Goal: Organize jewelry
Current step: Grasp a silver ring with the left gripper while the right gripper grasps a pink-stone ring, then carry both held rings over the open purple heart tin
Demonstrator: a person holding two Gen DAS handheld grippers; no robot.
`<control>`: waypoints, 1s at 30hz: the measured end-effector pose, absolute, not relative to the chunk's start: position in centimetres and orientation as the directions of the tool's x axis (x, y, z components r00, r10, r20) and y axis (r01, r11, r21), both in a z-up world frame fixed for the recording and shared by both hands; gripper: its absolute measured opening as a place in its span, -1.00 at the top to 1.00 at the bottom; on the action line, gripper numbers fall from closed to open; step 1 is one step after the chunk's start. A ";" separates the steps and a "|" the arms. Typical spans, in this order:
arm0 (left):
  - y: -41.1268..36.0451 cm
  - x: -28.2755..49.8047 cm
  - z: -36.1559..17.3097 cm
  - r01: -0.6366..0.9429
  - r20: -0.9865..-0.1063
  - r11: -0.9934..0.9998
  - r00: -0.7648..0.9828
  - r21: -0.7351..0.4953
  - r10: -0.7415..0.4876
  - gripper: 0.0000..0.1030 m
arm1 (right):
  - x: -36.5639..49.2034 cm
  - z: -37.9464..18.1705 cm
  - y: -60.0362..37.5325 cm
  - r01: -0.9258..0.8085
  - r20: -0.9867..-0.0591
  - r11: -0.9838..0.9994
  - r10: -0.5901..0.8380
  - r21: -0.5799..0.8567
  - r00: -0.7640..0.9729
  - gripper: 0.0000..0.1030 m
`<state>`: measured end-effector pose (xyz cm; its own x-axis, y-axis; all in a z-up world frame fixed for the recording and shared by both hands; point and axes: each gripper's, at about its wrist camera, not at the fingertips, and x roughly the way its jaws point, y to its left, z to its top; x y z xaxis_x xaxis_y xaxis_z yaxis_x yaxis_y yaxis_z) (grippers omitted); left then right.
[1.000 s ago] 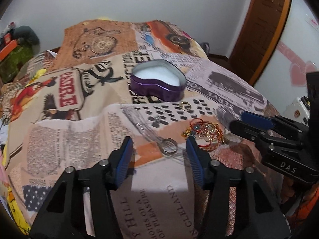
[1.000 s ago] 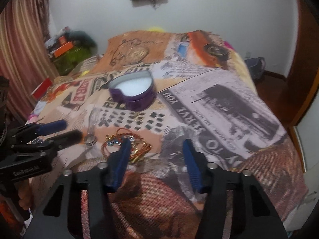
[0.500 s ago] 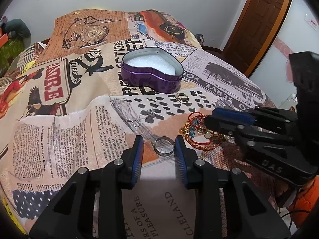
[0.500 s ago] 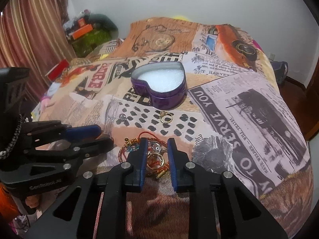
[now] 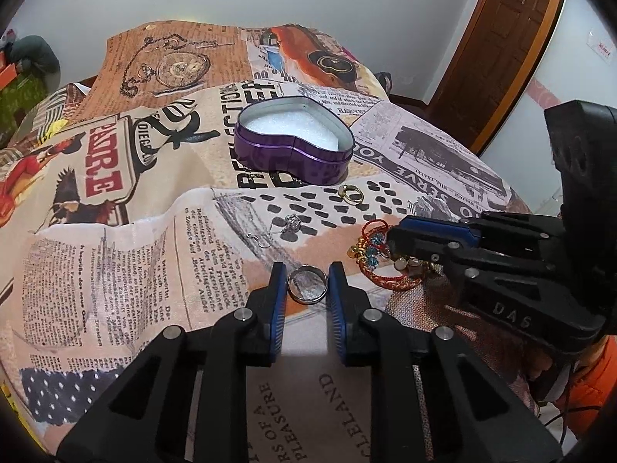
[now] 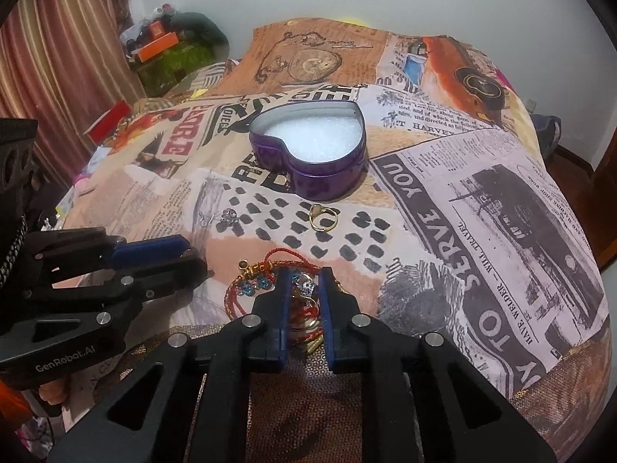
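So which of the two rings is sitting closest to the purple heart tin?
The gold ring, lying just in front of the tin. The silver ring lies farther off, between the closing left gripper jaws.

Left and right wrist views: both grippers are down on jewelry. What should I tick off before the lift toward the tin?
1. Silver ring sits between the left gripper pads, jaws closing: ok.
2. Pads pressing on the ring: cannot tell; they stand right at its edges.
3. Red cord bracelet bundle sits between the right gripper pads, jaws closing: ok.
4. Whole bundle caught: not ok; loops and beads spill out to the left of the pads.
5. Purple heart tin open, white foam bare: ok.
6. Gold ring and small silver earring lie apart from both grippers on the printed cloth: ok.
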<state>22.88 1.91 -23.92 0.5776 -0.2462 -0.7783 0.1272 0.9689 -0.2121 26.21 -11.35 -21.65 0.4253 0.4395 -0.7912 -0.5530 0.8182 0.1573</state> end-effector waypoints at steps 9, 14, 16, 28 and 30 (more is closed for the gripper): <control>2.2 22.2 -21.3 0.118 -0.743 0.973 0.630 -0.198 -0.227 0.59 | 25.7 -18.8 -12.6 -0.513 -0.747 0.836 0.465 0.194 0.475 0.76; 2.3 21.9 -19.8 0.116 -0.723 0.974 0.655 -0.193 -0.222 0.59 | 25.0 -16.7 -12.7 -0.514 -0.715 0.837 0.475 0.187 0.513 0.76; 2.4 21.8 -19.3 0.114 -0.715 0.975 0.665 -0.188 -0.216 0.59 | 24.8 -16.1 -12.8 -0.515 -0.703 0.837 0.479 0.186 0.525 0.76; 3.3 23.5 -16.2 0.109 -0.663 0.981 0.724 -0.160 -0.189 0.59 | 25.8 -13.3 -12.6 -0.511 -0.639 0.842 0.492 0.174 0.591 0.76; 3.5 24.2 -16.1 0.106 -0.660 0.982 0.729 -0.155 -0.183 0.59 | 26.1 -13.1 -12.6 -0.510 -0.631 0.842 0.494 0.175 0.598 0.76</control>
<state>24.16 3.45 -16.06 0.7290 -0.1831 -0.6596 0.1064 0.9822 -0.1550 26.14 -12.63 -13.06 0.5982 0.4937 -0.6312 -0.5104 0.8420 0.1749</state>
